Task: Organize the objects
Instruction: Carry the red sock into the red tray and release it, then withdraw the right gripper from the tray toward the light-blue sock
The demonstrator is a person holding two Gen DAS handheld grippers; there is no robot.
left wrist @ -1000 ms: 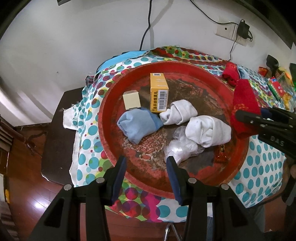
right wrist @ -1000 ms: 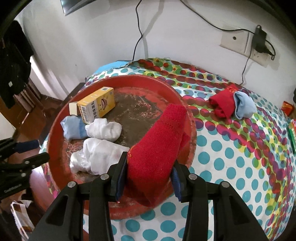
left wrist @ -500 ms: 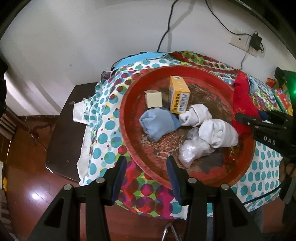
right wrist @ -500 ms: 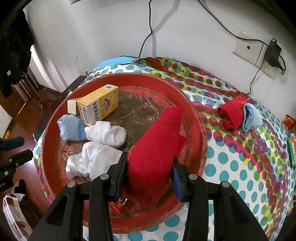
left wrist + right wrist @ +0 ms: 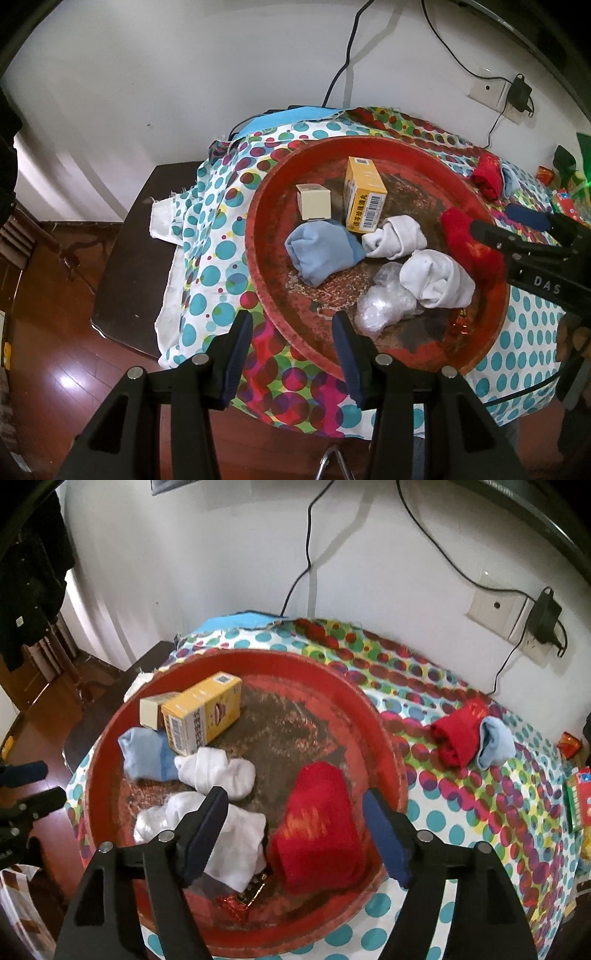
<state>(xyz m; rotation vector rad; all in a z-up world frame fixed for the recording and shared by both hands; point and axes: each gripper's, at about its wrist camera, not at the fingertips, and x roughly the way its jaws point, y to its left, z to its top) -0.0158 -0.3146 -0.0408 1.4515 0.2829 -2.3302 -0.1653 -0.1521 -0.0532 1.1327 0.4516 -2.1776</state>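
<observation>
- My right tool (image 5: 295,812) is spread wide with nothing gripped; the red sock (image 5: 319,827) lies between its fingers in the red tray (image 5: 384,738), not touching either one.
- My left tool (image 5: 291,332) is open and empty too, hanging over the tray's (image 5: 258,258) near rim and the dotted cloth (image 5: 207,236).
- Only the left view shows the right tool from the side, with the red sock (image 5: 465,240) under its fingers by the tray's right edge.
- Only the right view shows a foil wrapper (image 5: 240,897) clearly, half under the nearer white sock (image 5: 236,842).
- Both views show the yellow box (image 5: 364,199), a small cream box (image 5: 314,201) just beside it, a blue sock (image 5: 321,251), a second white sock (image 5: 395,236) and a crumpled plastic bag (image 5: 384,302), all inside the tray.
- Outside the tray on the table, a red and blue sock pair (image 5: 469,738) lies well apart.
- Wall socket with a charger (image 5: 543,613) sits behind the table.
</observation>
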